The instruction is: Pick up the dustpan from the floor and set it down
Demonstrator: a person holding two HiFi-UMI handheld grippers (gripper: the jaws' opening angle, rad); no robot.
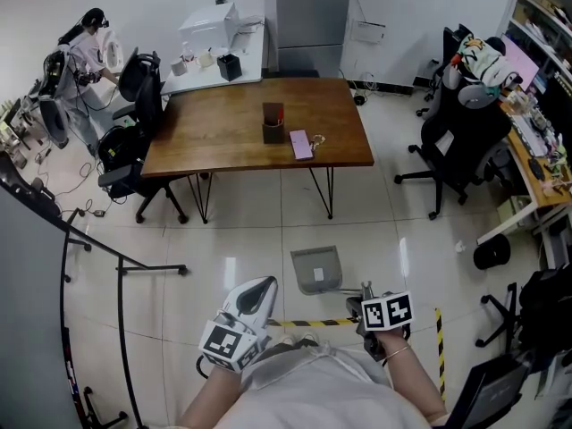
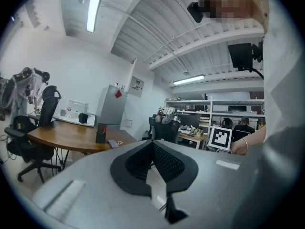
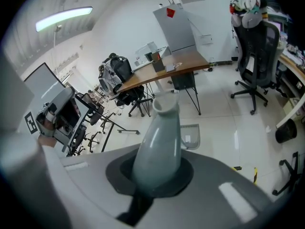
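The grey dustpan [image 1: 315, 269] is low over the tiled floor just in front of me; whether it touches the floor I cannot tell. Its handle runs back to my right gripper [image 1: 365, 293], which is shut on it. In the right gripper view the pale grey handle [image 3: 159, 142] fills the space between the jaws of the right gripper [image 3: 157, 173], and the pan [image 3: 190, 135] shows beyond it. My left gripper [image 1: 257, 291] hangs beside the pan, to its left. In the left gripper view the left gripper [image 2: 153, 168] is shut, its black pads meeting on nothing.
A wooden table [image 1: 223, 141] with a dark pen holder [image 1: 273, 123] stands ahead. Office chairs [image 1: 460, 146] sit right and left. A black rail frame [image 1: 125, 266] is at the left, yellow-black floor tape [image 1: 308, 322] near my feet, a black bin [image 1: 492, 253] to the right.
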